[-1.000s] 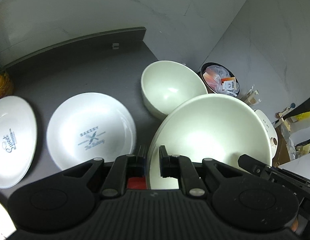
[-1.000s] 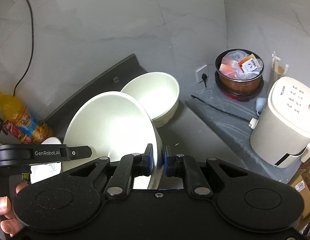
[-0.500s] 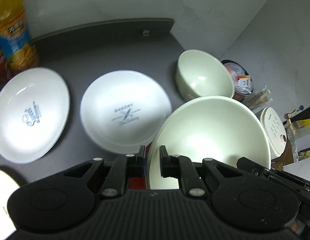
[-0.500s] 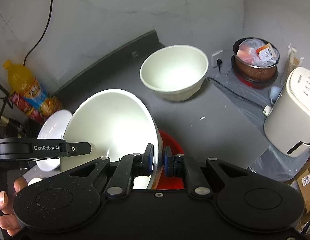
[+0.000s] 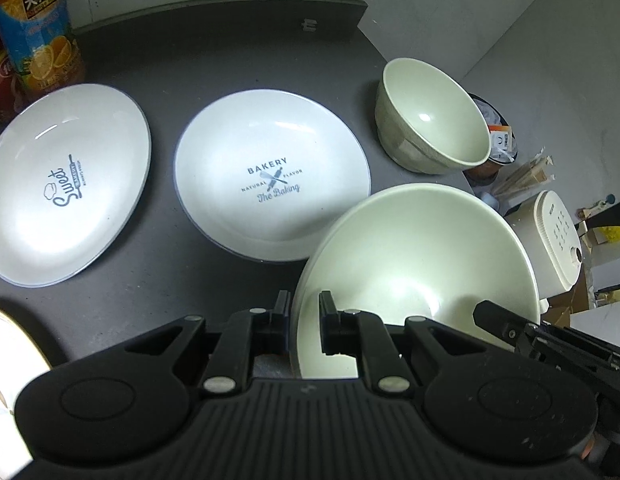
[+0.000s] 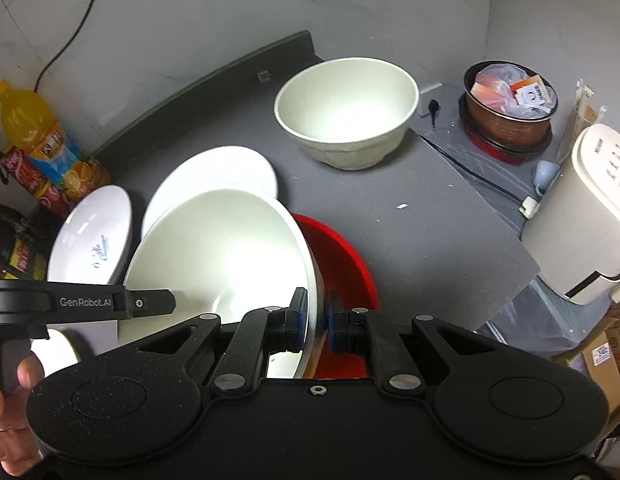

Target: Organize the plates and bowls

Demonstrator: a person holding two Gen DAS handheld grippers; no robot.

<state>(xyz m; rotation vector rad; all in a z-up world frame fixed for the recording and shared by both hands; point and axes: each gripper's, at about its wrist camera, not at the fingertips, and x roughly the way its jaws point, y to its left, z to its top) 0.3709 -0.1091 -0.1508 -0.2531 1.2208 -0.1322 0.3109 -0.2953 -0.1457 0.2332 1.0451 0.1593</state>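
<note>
Cream large bowl (image 5: 414, 264) pinched at its rim by both left hand-held gripper (image 5: 304, 322) and right hand-held gripper (image 6: 316, 322); smaller bowl (image 6: 346, 114) at twelve o'clock.

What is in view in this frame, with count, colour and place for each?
Held bowl: 1, cream, lifted, rim pinched on both sides by the two tools.
Second bowl: 1, cream, upright at the back of the counter.
Plates: 2 with print, white; "Bakery" plate mid-counter, "Sweet" plate to its left; part of another white dish at the left edge.
Red basin: 1, under the held bowl.
Juice bottle: 1, orange, back left by the wall.
Pot: 1, brown, holding packets, on the right.
Appliance: 1, cream, far right.
Counter: 1, dark grey.
Left tool: black, shut on the bowl's rim.
Right tool: black, shut on the opposite rim.
</note>
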